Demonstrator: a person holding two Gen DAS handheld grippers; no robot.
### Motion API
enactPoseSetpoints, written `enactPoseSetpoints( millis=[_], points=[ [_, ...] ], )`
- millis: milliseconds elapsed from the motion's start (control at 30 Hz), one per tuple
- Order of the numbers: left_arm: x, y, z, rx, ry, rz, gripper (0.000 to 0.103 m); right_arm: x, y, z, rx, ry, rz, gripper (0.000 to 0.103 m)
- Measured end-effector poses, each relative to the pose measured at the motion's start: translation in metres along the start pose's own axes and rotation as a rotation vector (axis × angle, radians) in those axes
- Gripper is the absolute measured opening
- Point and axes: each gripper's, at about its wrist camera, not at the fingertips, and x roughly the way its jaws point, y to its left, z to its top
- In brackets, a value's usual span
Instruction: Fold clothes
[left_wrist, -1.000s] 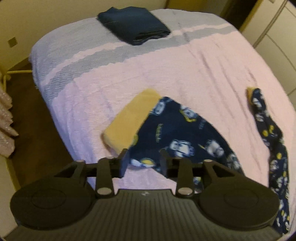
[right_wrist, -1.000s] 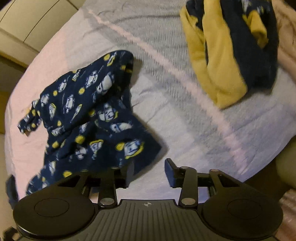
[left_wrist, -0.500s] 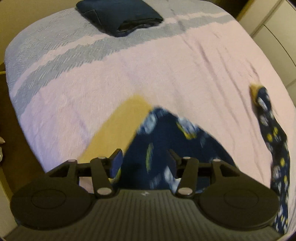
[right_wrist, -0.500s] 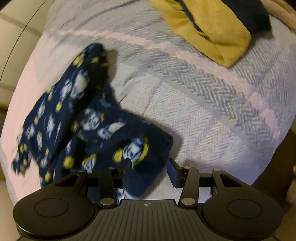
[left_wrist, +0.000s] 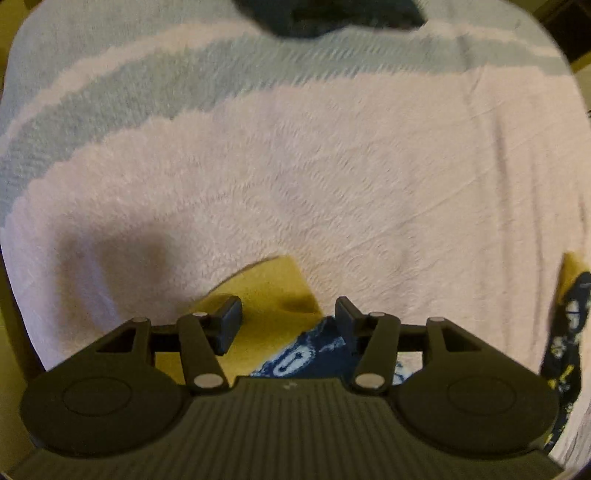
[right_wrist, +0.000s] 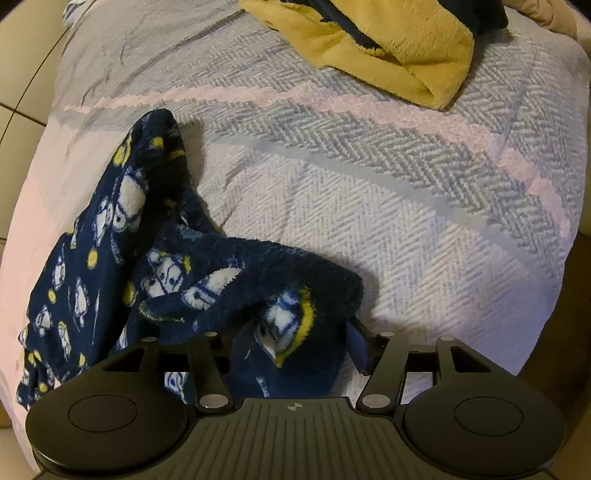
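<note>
A navy fleece garment with a white and yellow print (right_wrist: 110, 258) lies crumpled on the bed. Its near corner bulges up between the jaws of my right gripper (right_wrist: 299, 343), which are opening; the fabric hides the left finger, and the right finger (right_wrist: 358, 347) stands just beside the cloth. In the left wrist view, the garment's yellow cuff (left_wrist: 269, 295) and some navy print (left_wrist: 295, 362) lie under my left gripper (left_wrist: 288, 325). Its jaws are opening too, straddling the cuff without pressing on it. Another strip of the garment (left_wrist: 569, 332) shows at the right edge.
The bed cover (left_wrist: 332, 184) is pink with grey bands. A folded dark blue garment (left_wrist: 332, 14) lies at its far end. A yellow and navy heap of clothing (right_wrist: 388, 48) sits beyond my right gripper. The bed's edge drops away at right (right_wrist: 554, 332).
Both grippers have come down close to the bed and their jaws have spread. The left one moved over the yellow cuff; the right one now has the navy corner between its fingers.
</note>
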Motion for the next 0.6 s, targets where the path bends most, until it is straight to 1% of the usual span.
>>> enactPoseSetpoints(
  millis=[67,100,133,167,200,233,267,300,400,467,500,600],
  points=[
    [0.011,-0.004,0.001,0.007,0.025,0.043,0.047,0.008,0.000,0.002,0.005,0.007,-0.015,0.059],
    [0.013,-0.007,0.001,0.020,0.018,0.059,0.023,0.012,0.000,0.002,0.004,0.014,-0.023,0.059],
    [0.012,-0.010,0.000,0.042,0.001,0.072,0.006,0.016,0.000,0.004,-0.001,0.020,-0.038,0.055],
    [0.008,-0.015,-0.001,0.078,-0.020,0.066,0.005,0.018,0.001,0.004,-0.007,0.027,-0.064,0.023],
    [0.000,-0.021,-0.002,0.124,-0.043,0.036,0.004,0.017,0.001,0.007,-0.003,0.030,-0.063,0.005],
    [-0.011,-0.027,-0.003,0.174,-0.074,-0.009,0.004,0.016,0.002,0.009,0.002,0.032,-0.060,0.004],
    [-0.028,-0.034,-0.003,0.226,-0.114,-0.065,0.004,0.010,0.004,0.012,-0.004,0.014,-0.041,0.003],
    [-0.047,-0.037,-0.001,0.253,-0.149,-0.123,0.004,0.001,0.007,0.016,-0.024,-0.015,-0.008,0.003],
    [-0.115,-0.028,0.009,0.238,-0.237,-0.350,0.004,-0.040,0.015,0.034,-0.032,-0.088,0.139,0.002],
    [-0.159,-0.011,0.012,0.242,-0.295,-0.453,0.004,-0.069,0.020,0.043,-0.057,-0.116,0.219,0.002],
    [-0.178,0.002,0.012,0.247,-0.332,-0.476,0.004,-0.080,0.019,0.044,-0.066,-0.120,0.238,0.002],
    [-0.209,0.050,0.006,0.230,-0.400,-0.513,0.004,-0.110,0.015,0.046,-0.094,-0.131,0.292,0.002]
  ],
)
